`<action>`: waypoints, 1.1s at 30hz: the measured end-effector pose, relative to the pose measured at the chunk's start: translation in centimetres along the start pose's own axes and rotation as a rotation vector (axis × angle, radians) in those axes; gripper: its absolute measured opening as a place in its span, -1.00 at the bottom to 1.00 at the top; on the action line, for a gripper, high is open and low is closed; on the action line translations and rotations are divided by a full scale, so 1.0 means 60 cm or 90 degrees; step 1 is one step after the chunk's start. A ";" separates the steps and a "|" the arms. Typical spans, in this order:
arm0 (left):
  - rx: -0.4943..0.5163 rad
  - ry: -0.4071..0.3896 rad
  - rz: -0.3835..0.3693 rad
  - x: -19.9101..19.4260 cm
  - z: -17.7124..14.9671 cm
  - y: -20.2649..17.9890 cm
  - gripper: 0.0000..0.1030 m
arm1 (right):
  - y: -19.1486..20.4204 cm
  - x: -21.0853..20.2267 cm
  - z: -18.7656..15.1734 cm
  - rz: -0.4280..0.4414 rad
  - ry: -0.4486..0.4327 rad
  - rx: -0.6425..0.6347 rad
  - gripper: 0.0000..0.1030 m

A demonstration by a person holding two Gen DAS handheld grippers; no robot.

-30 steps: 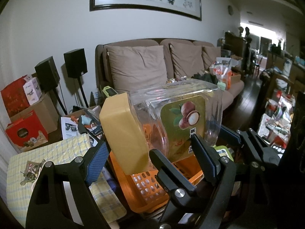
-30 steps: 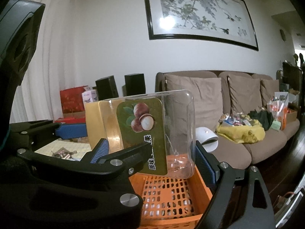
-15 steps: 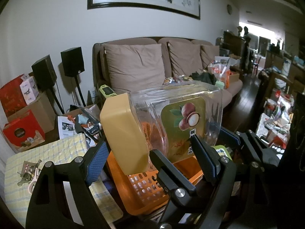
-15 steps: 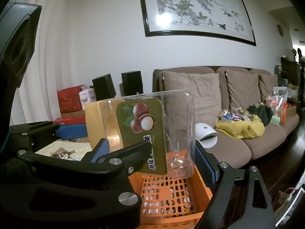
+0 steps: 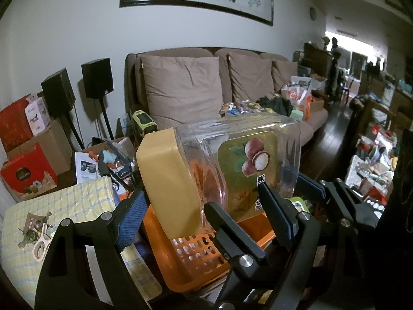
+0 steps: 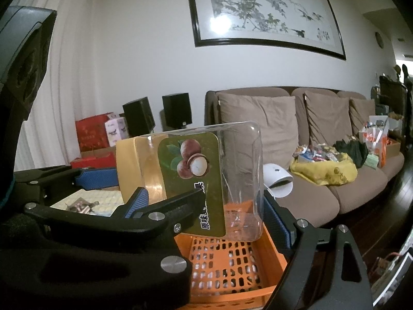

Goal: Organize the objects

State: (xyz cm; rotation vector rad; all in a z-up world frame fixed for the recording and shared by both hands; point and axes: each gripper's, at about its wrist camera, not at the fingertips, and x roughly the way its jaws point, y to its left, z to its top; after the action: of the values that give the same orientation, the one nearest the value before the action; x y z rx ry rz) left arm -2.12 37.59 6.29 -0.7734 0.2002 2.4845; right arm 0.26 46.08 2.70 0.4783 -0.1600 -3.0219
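Observation:
A clear plastic jar [image 5: 232,162] with a tan lid [image 5: 167,183] and a green nut label lies on its side in the air above an orange perforated basket [image 5: 196,253]. My left gripper [image 5: 204,206] is shut on the jar, one pad at the lid, the other on the body. My right gripper [image 6: 206,206] is shut on the same jar [image 6: 214,178], its pads on either side of the clear body, over the basket [image 6: 232,266]. The jar looks empty.
A yellow checked cloth [image 5: 59,206] with small items lies left of the basket. A brown sofa [image 6: 296,129] with cushions and clutter stands behind. Two black speakers [image 5: 96,77] and red boxes [image 5: 23,170] stand at the left wall. More clutter fills the right side.
Both grippers have carried the jar slightly higher and nearer the sofa. The grip on the jar is unchanged.

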 end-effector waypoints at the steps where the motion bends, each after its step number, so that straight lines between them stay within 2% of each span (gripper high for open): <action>1: 0.000 0.000 0.000 0.001 -0.001 -0.001 0.62 | -0.002 0.000 -0.001 0.000 0.001 0.000 0.69; 33: 0.021 0.036 -0.002 0.036 0.001 -0.007 0.62 | -0.026 0.025 -0.015 -0.006 0.030 0.009 0.69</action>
State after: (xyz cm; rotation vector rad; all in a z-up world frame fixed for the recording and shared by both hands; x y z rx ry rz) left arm -3.44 38.93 5.13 -0.8299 0.2593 2.4528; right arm -1.00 47.42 1.17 0.5535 -0.1779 -3.0166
